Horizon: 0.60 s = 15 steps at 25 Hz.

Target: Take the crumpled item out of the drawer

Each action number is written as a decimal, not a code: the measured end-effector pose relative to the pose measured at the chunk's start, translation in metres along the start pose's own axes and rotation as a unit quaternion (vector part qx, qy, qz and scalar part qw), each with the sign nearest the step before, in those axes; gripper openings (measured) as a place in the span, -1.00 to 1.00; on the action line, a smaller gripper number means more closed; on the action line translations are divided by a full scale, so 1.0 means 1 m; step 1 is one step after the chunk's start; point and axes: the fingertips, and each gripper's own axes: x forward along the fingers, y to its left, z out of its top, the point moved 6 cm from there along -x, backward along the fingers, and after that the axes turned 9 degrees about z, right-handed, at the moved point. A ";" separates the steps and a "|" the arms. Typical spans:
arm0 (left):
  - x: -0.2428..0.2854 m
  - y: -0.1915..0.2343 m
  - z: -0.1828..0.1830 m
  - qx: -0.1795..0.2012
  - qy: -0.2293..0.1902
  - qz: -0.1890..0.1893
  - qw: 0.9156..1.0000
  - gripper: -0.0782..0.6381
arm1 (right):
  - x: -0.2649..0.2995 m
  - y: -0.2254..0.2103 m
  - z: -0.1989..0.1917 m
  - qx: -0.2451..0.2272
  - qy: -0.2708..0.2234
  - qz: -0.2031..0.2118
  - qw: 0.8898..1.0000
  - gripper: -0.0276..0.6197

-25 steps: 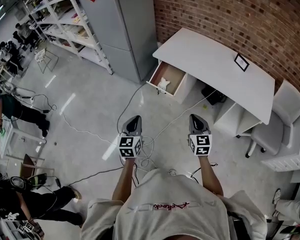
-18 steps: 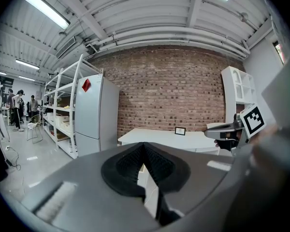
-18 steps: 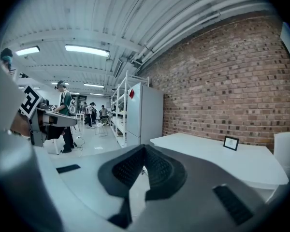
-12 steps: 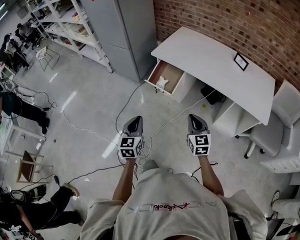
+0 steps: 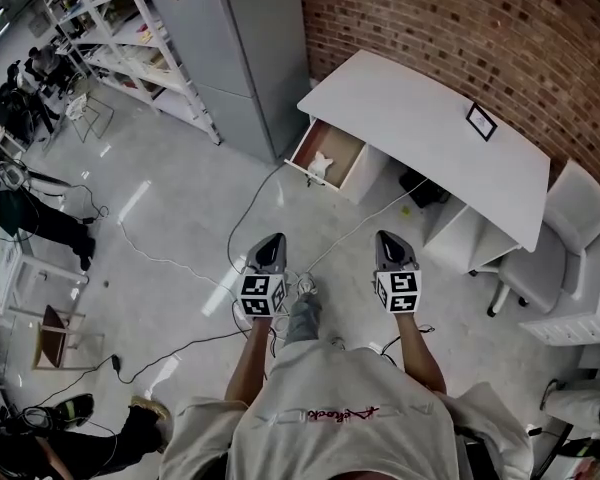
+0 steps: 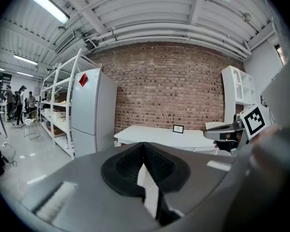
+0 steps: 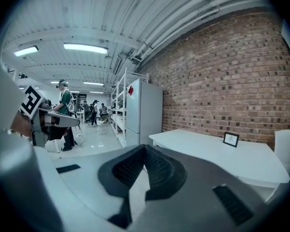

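Observation:
In the head view a white crumpled item (image 5: pixel 323 165) lies in the open wooden drawer (image 5: pixel 342 148) at the left end of a white desk (image 5: pixel 420 133). Both grippers are held out in front of me, well short of the drawer. My left gripper (image 5: pixel 269 243) and my right gripper (image 5: pixel 391 240) are both shut with nothing in them. In the left gripper view the left gripper's (image 6: pixel 144 146) pads meet at the tip, and the desk (image 6: pixel 159 135) stands ahead. The right gripper's (image 7: pixel 145 151) pads also meet. The drawer is hidden in both gripper views.
A grey cabinet (image 5: pixel 245 48) and white shelves (image 5: pixel 130 38) stand left of the desk against a brick wall (image 5: pixel 460 18). A small picture frame (image 5: pixel 481 122) sits on the desk. Cables (image 5: pixel 255 213) run across the floor. A grey chair (image 5: pixel 555 238) is at the right. People stand at far left.
I have stepped a little toward the desk, and a leg and shoe now show between the grippers. Both grippers stay shut and level.

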 end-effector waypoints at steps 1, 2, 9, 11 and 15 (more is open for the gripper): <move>0.005 0.002 0.000 0.000 0.000 -0.001 1.000 -0.76 | 0.004 -0.002 0.000 0.001 -0.001 -0.001 1.000 -0.88; 0.010 0.004 0.000 0.000 0.000 -0.002 1.000 -0.76 | 0.009 -0.003 0.000 0.001 -0.001 -0.001 1.000 -0.88; 0.069 0.027 0.010 -0.002 -0.003 -0.015 1.000 -0.76 | 0.061 -0.020 0.009 -0.001 0.003 -0.007 1.000 -0.88; 0.089 0.034 0.017 -0.002 -0.005 -0.020 1.000 -0.76 | 0.079 -0.029 0.015 -0.003 0.003 -0.011 1.000 -0.88; 0.129 0.054 0.035 -0.004 -0.009 -0.029 1.000 -0.76 | 0.118 -0.043 0.033 -0.006 0.005 -0.019 1.000 -0.88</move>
